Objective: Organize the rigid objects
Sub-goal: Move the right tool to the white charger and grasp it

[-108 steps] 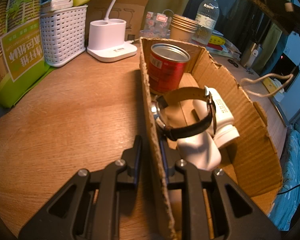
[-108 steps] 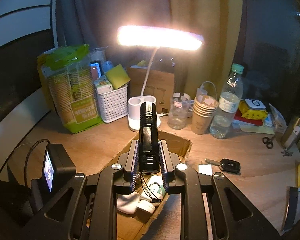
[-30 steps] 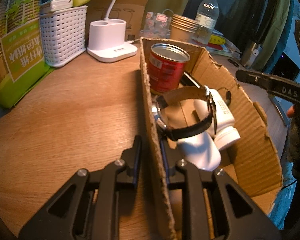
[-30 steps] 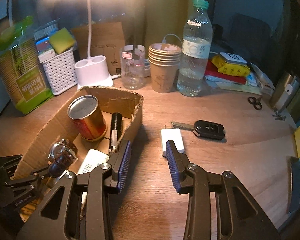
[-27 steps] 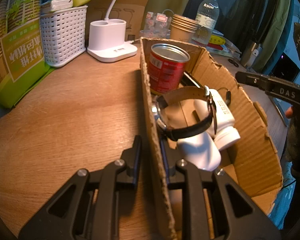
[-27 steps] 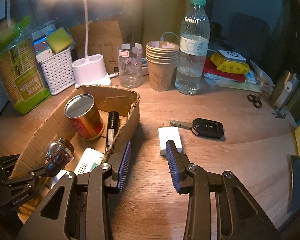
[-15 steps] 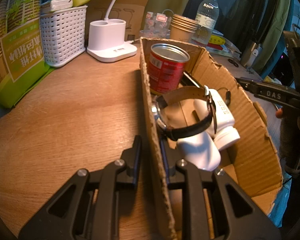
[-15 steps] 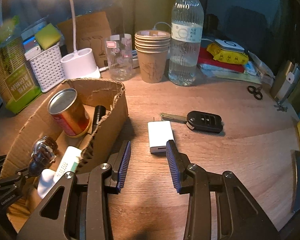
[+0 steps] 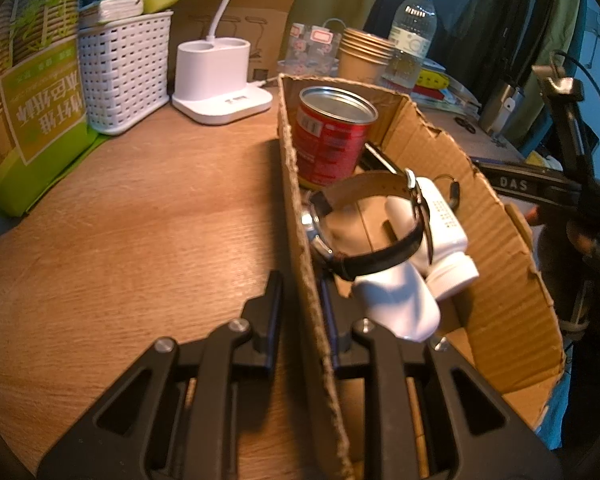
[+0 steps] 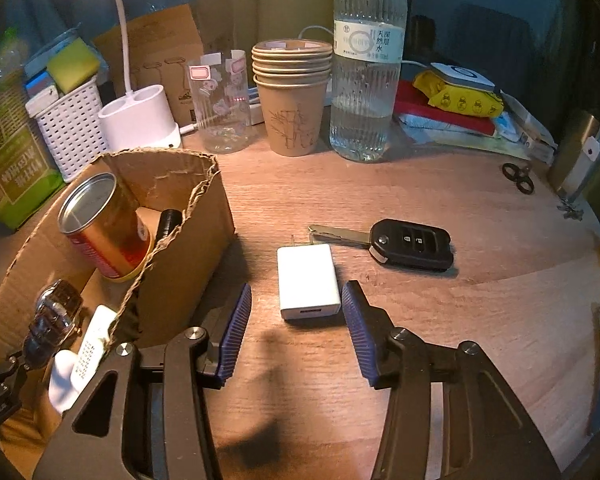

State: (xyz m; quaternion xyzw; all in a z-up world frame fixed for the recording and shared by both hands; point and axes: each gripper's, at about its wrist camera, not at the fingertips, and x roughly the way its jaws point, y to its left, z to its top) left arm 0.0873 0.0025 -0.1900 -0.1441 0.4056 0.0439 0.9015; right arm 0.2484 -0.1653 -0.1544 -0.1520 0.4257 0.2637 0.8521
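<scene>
Currently the white charger [image 10: 308,280] lies flat on the wooden worktop [image 10: 480,320], prongs pointing away from the camera, just beside the outer wall of the cardboard box [image 10: 192,236]. The right gripper [image 10: 296,334] is low over the worktop with its jaws released and spread; the charger's near end sits between the blue ribbed pads [image 10: 236,330], close to the right-hand pad and apart from the left-hand one. A black car key [image 10: 410,243] with its blade folded out lies just beyond the charger, apart from it.

The left gripper [image 9: 298,292] has its jaws clenched on the near wall of the cardboard box [image 9: 304,280], one finger outside, one inside. Inside the box: a red can [image 9: 332,136] standing upright at the far end, a black flashlight [image 10: 168,222] lying beside it, a wristwatch [image 9: 364,224] with a dark strap resting on its side against the held wall, and white bottles [image 9: 440,236] lying on their sides under and beside the watch.

Along the back of the worktop stand a stack of paper cups [image 10: 292,96], a water bottle [image 10: 366,60], a clear glass [image 10: 222,100], a white lamp base [image 10: 140,118] and a white basket [image 10: 70,128]. Small scissors [image 10: 518,176] lie at the far right
</scene>
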